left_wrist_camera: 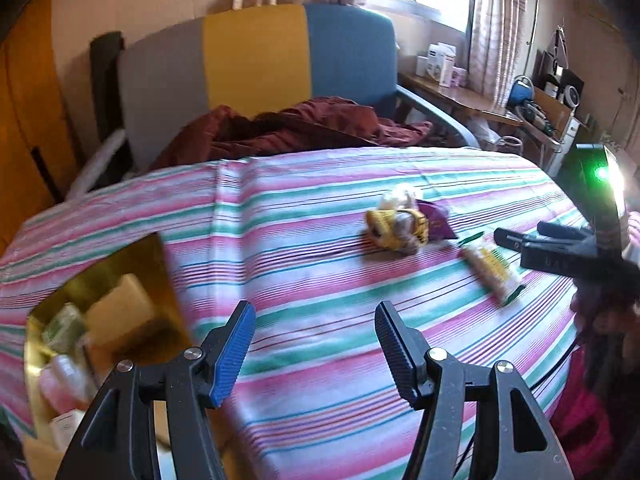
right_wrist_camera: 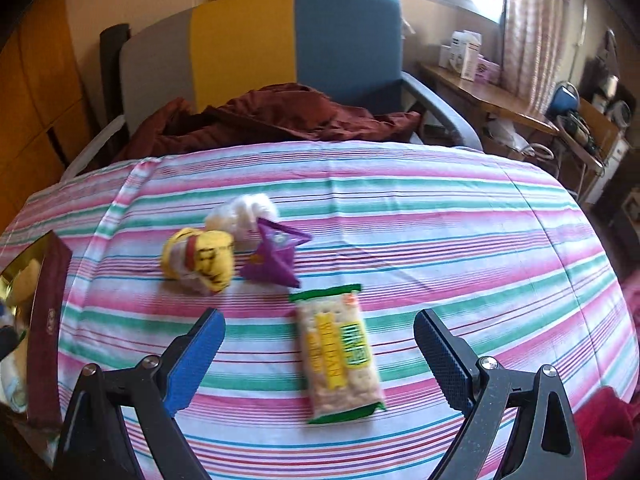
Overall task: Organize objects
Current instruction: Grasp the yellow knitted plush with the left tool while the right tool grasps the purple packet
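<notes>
cracker pack [right_wrist_camera: 340,350]: flat on the striped cloth of the counter [right_wrist_camera: 460,240], long axis running away from the right gripper, lying between its jaws but lower; no pad touches it.
snack cluster: yellow wrapped snack [right_wrist_camera: 200,260], purple pouch [right_wrist_camera: 274,258] and white bag [right_wrist_camera: 244,212] bunched together just beyond the pack, touching or nearly so.
gold box [left_wrist_camera: 100,320]: open at the counter's left edge, already holding a few packets; likely the destination, my guess.
right gripper [right_wrist_camera: 320,354]: spread wide, empty, tilted steeply down over the pack.
left gripper [left_wrist_camera: 316,344]: spread about halfway, empty, also angled down, over bare cloth between the box and the snacks.
risk 1: pack is thin and slick; closing across its width may buckle it or crush the crackers.
risk 2: coming down too low could let a pad snag the cloth and drag the cluster along with it.
risk 3: both grippers sit near each other on the right side; the right one shows in the left view close to the pack, so they could clash.
risk 4: frames are blurred, aim may be off.
</notes>
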Available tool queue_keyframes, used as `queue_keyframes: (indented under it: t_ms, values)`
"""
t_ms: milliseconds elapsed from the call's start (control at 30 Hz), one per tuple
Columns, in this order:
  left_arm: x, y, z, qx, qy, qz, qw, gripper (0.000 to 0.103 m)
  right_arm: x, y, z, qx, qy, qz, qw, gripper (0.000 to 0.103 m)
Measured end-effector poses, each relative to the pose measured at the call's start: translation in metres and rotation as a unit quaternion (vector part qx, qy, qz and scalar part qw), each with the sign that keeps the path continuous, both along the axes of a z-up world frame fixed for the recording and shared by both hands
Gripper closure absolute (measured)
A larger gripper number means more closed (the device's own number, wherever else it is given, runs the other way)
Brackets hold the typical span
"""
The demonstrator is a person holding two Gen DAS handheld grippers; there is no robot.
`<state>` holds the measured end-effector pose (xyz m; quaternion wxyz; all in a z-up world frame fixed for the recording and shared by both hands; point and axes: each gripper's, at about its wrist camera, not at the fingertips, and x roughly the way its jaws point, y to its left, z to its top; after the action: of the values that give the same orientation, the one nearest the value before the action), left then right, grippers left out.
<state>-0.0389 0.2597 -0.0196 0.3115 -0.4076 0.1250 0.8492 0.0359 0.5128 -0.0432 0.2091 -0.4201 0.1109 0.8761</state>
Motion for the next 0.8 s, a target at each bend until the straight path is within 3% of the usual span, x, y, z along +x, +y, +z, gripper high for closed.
queue_keyframes:
  t_ms: [267, 500, 800]
  values:
    - [-0.027, 0.061, -0.017, 0.013, -0.039, -0.026, 0.9988, 0.039, 0.003, 0.015, -0.009, -0.021, 0.003, -0.006, 1.0, 0.007]
    - [-0.05, 0.117, -0.033, 0.015, -0.056, -0.06, 0.9965, 0.022, 0.006, 0.019, -0.005, -0.026, 0.013, -0.009, 1.0, 0.007]
    - [-0.078, 0.159, -0.067, -0.01, -0.08, -0.052, 0.9954, 0.025, 0.004, 0.021, -0.014, -0.029, 0.002, -0.008, 1.0, 0.007]
